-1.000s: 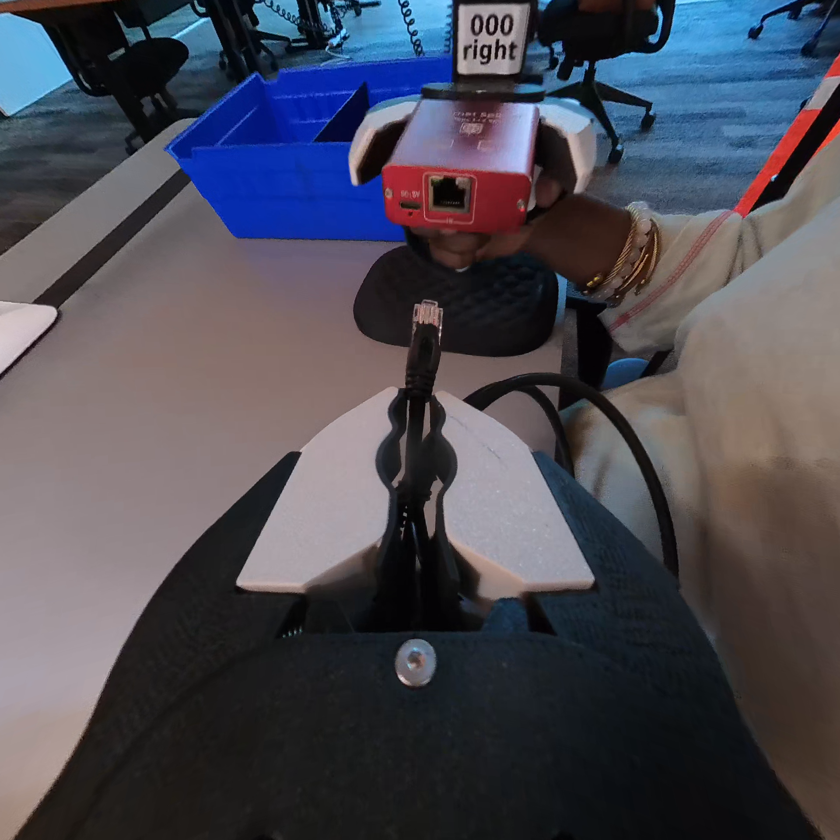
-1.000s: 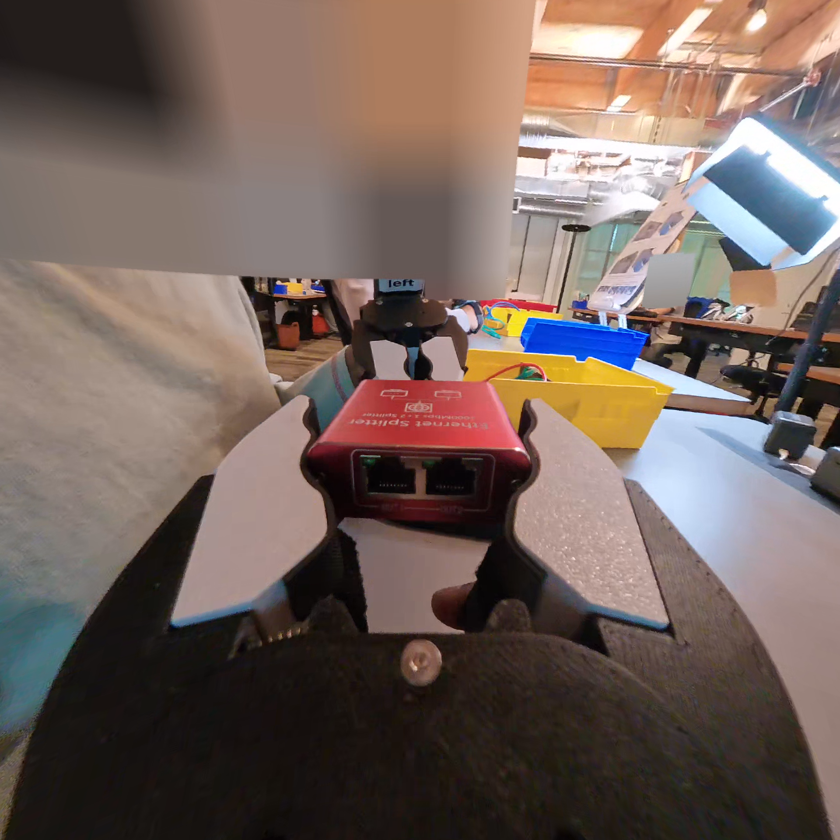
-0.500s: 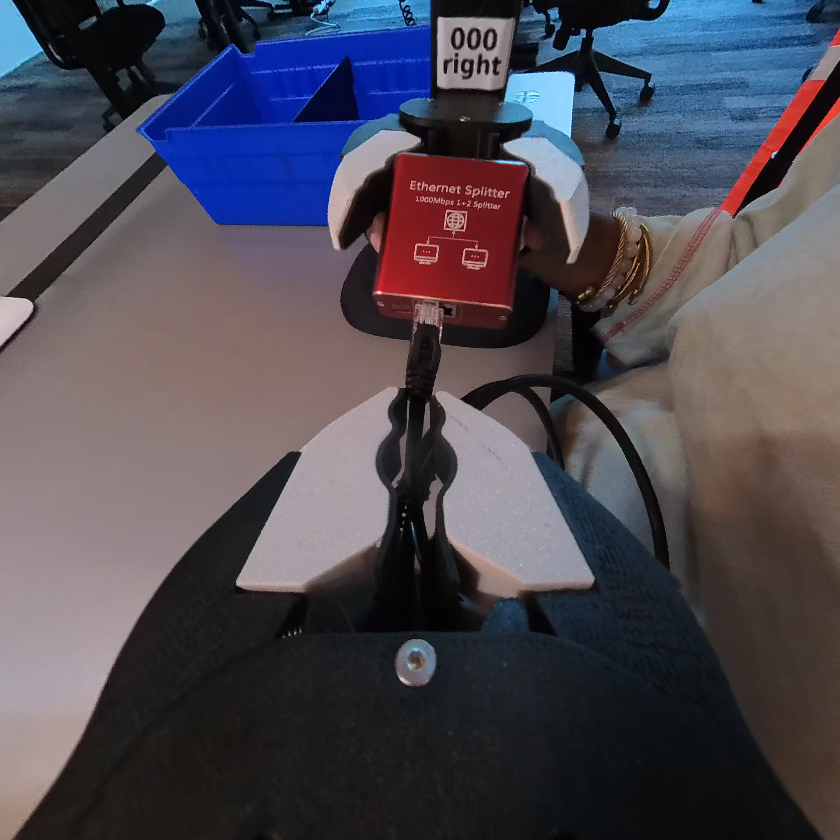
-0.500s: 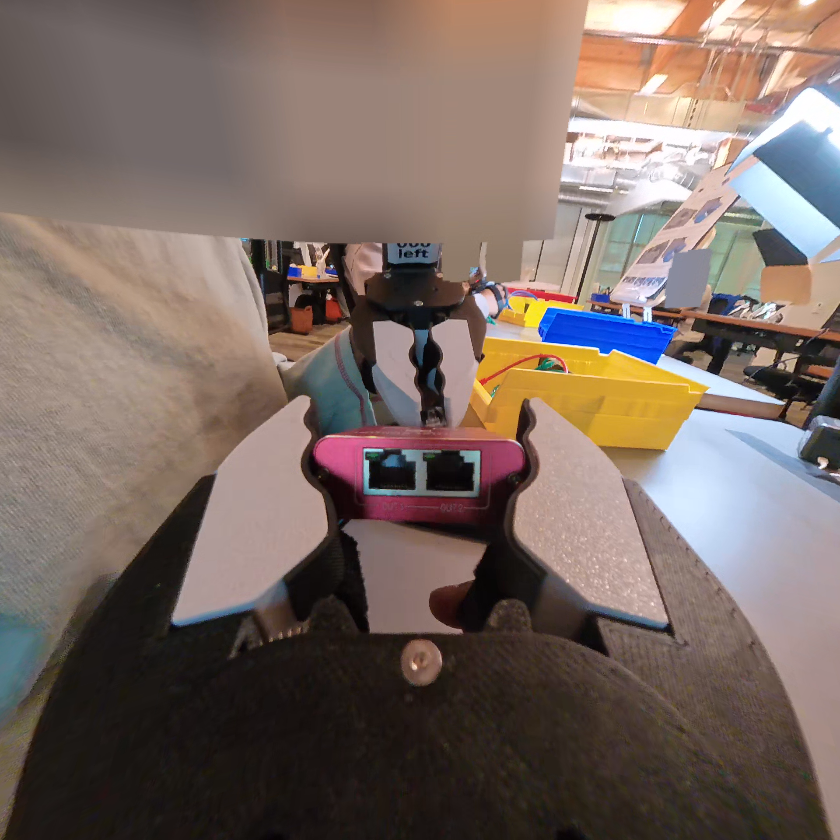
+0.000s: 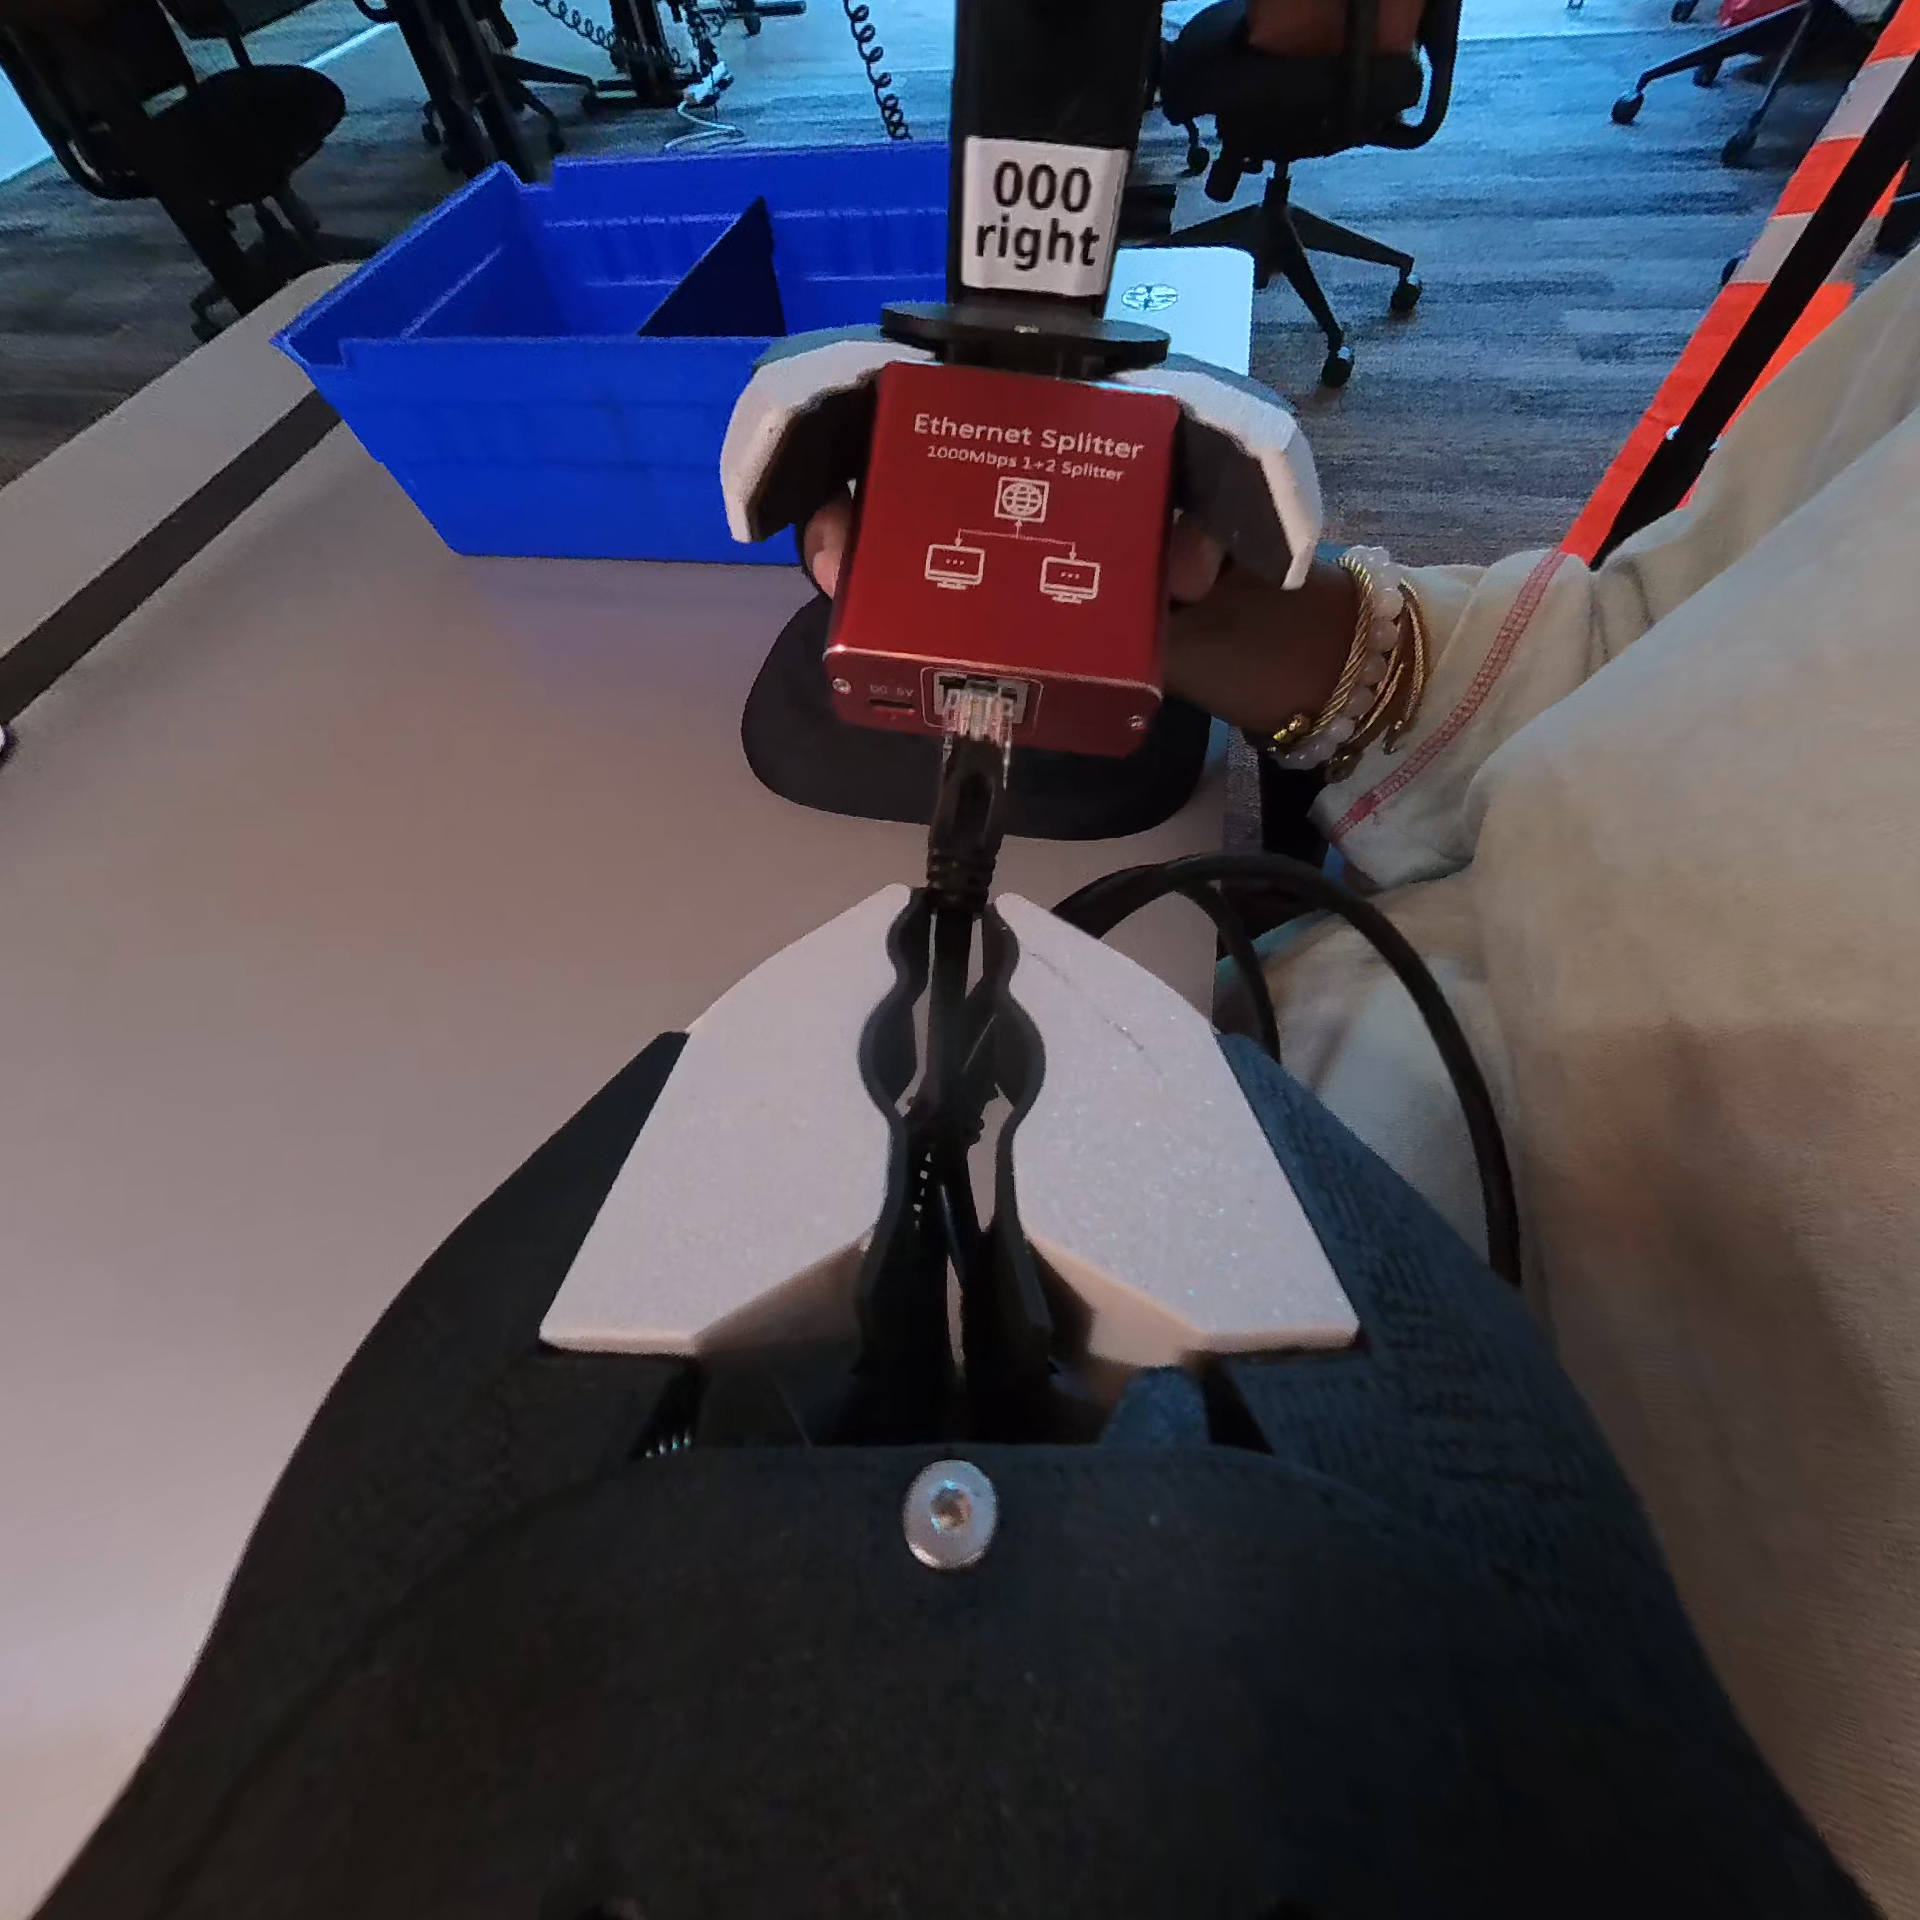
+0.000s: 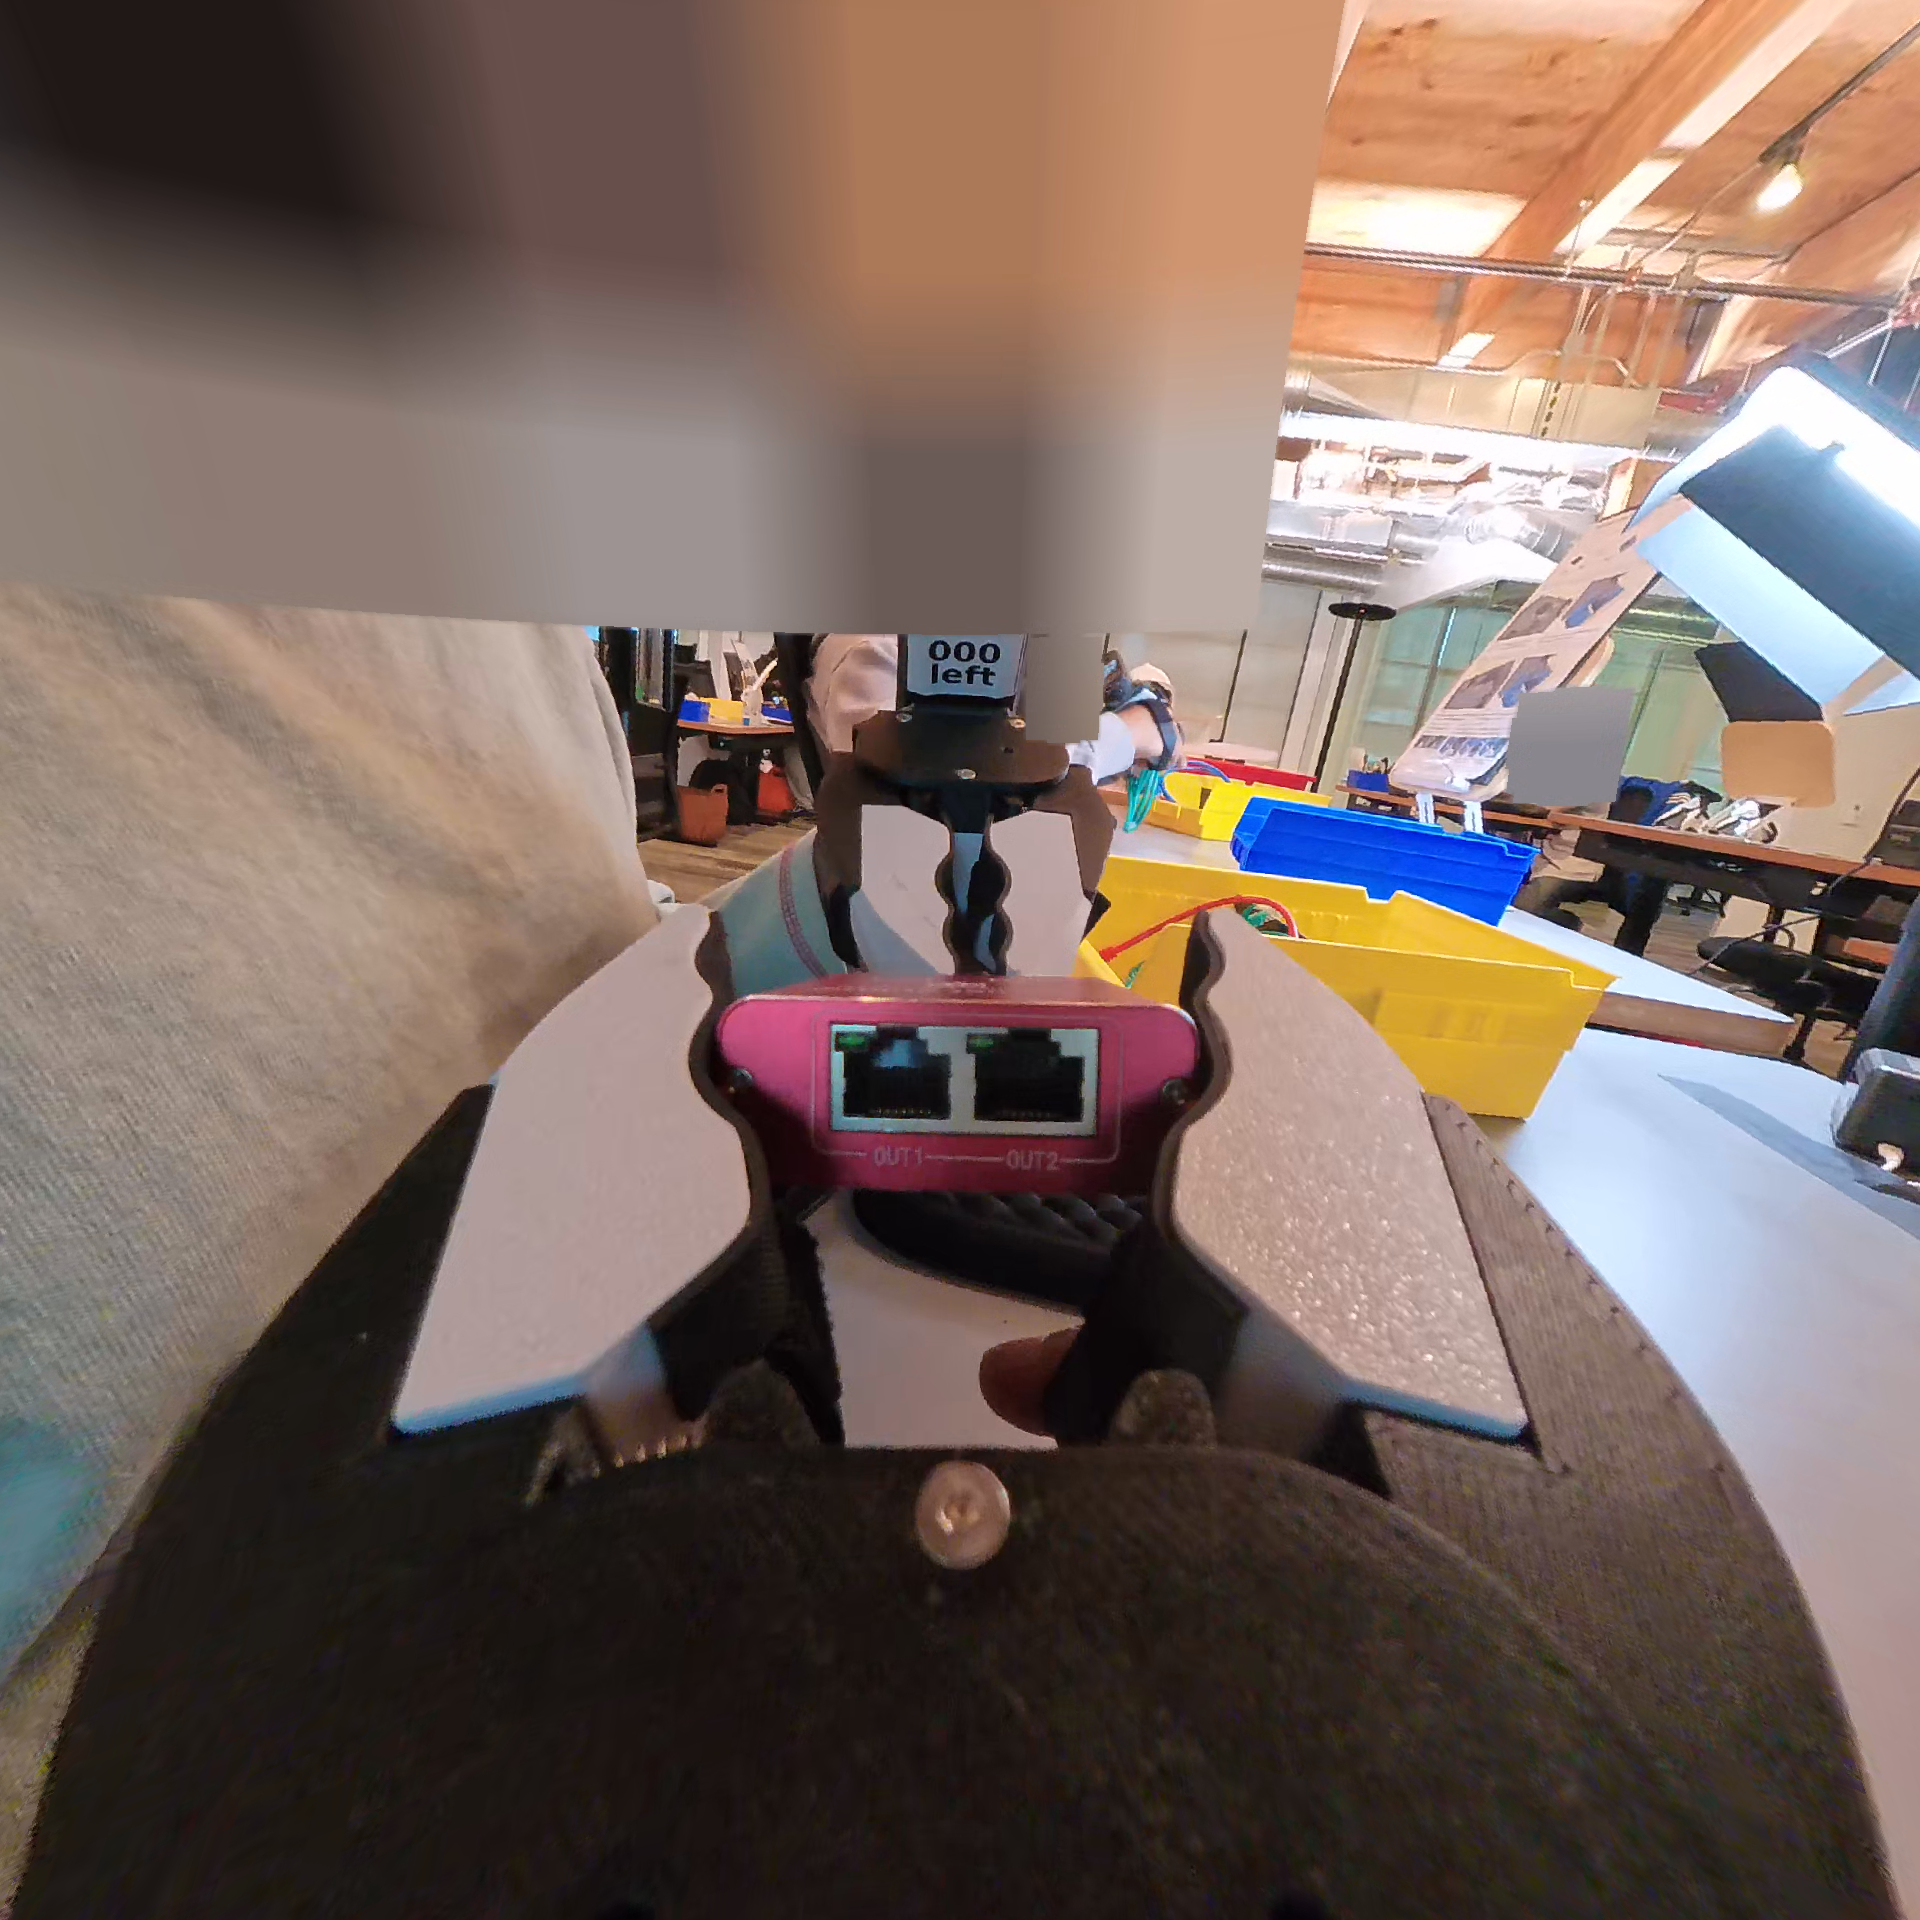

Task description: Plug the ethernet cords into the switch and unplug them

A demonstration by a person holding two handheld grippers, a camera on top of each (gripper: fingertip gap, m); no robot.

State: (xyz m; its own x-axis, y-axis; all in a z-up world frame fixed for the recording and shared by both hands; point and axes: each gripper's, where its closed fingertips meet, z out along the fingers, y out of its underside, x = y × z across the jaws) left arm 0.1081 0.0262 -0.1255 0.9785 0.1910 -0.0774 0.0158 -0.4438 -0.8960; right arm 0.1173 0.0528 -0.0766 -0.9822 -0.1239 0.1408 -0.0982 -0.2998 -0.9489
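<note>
The left tongs (image 5: 948,914) clench the black ethernet cord (image 5: 961,810), its plug at the switch's (image 5: 1008,561) single port. The right tongs (image 6: 961,1049) grasp the red switch above the desk (image 5: 312,883).

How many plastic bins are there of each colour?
Blue bins: 2, one in the left wrist view, another in the right wrist view.
Yellow bins: 2, near and far.
Total: 4

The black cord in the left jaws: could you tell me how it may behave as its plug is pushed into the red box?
The black cord probably flexes: behind the jaws it hangs in a loose loop. The short stub ahead looks straight, so it may push without buckling. The red box should hold steady, gripped on both sides by the right gripper.
</note>
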